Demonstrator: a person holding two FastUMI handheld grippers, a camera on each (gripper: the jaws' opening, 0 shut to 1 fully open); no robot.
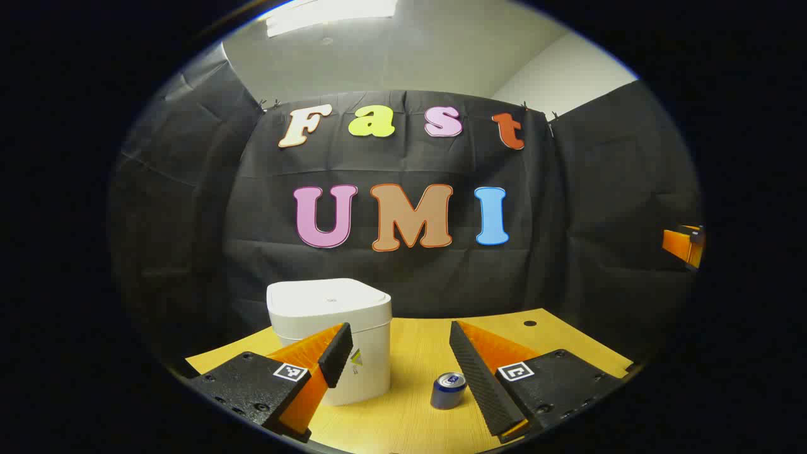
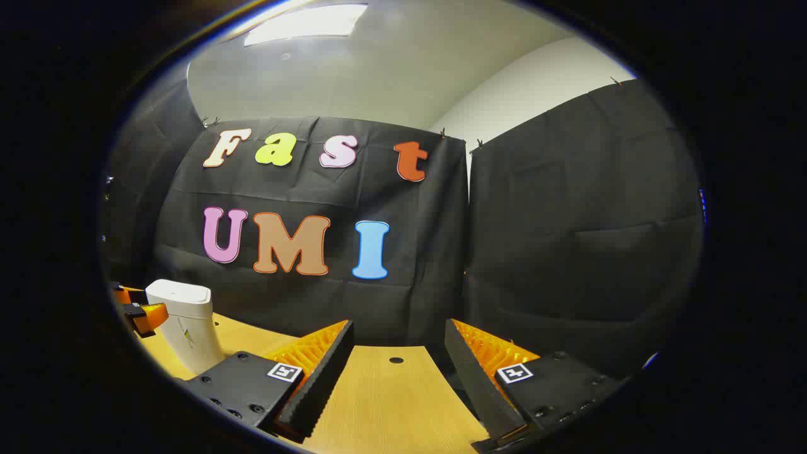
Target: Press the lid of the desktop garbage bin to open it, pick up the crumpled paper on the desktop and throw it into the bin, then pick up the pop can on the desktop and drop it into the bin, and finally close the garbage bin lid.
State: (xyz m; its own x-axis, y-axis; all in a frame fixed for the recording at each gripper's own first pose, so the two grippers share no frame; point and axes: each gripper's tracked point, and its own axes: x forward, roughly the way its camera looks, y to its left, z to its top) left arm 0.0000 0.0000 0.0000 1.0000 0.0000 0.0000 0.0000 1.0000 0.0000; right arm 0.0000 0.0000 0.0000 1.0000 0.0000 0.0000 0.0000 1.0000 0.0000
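Bin lid closed; pop can just right of bin, light, dentable, grip mid-body. Both grippers' jaws released, empty.

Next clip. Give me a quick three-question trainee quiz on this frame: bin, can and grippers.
1. True or false: the garbage bin lid is shut.
2. In the left gripper view, the pop can stands: A) upright on the table, to the right of the bin; B) lying on the bin lid; C) held in the left gripper.
3. Fill in: the right gripper is ____, holding nothing.

Key: 1 true; 2 A; 3 open.
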